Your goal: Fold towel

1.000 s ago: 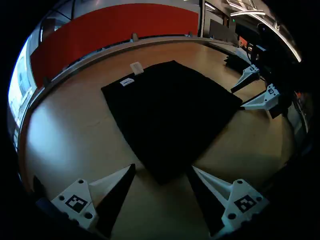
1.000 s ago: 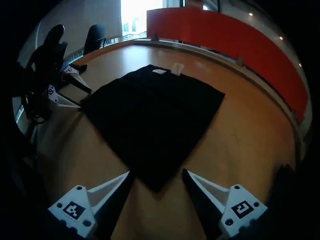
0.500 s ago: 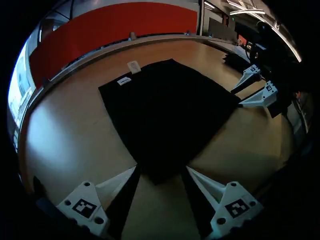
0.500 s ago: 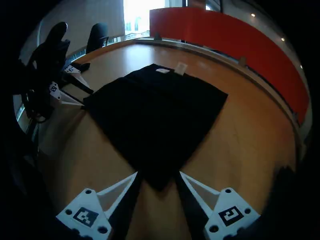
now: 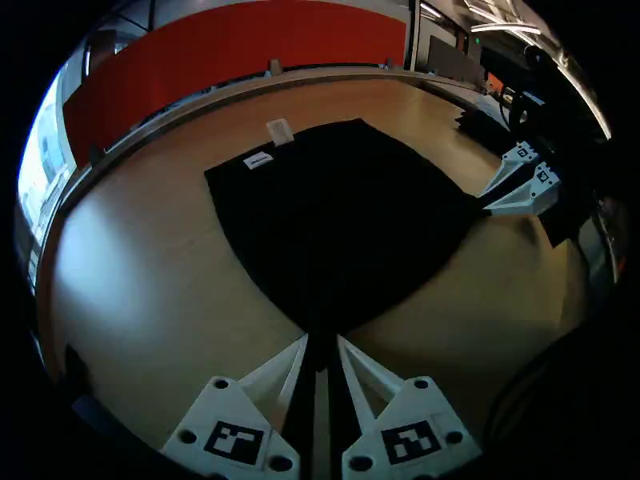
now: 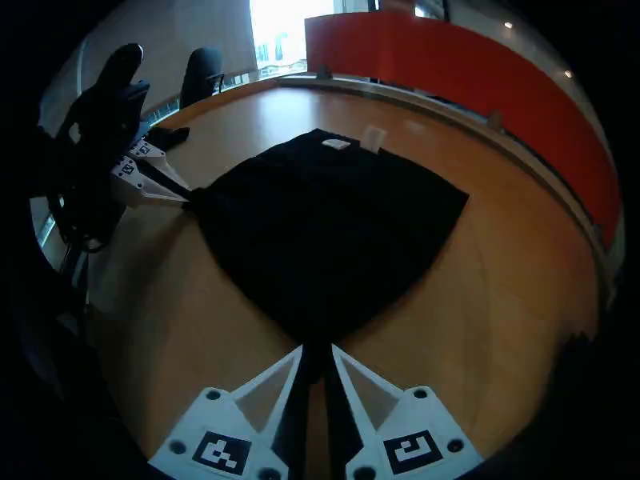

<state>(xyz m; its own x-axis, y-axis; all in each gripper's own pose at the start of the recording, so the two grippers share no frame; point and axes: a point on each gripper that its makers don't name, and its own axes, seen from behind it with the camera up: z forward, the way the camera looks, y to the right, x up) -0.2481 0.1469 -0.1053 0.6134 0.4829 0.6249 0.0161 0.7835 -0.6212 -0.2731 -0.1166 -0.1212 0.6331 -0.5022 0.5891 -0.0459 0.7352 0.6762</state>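
Grasp step: left tool [image 5: 322, 344] and right tool [image 6: 318, 350] each clamp a black towel [image 5: 344, 216] corner; next, probably lift toward towel's far edge.

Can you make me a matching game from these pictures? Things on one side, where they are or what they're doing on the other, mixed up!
Things:
1. black cloth towel
2. small white label
3. long red wall panel
4. left gripper

Places or states:
A. behind the light wooden table
B. shut on a towel corner
C. lying spread on the table
D. on the towel's far edge

Pairs: 1-C, 2-D, 3-A, 4-B.
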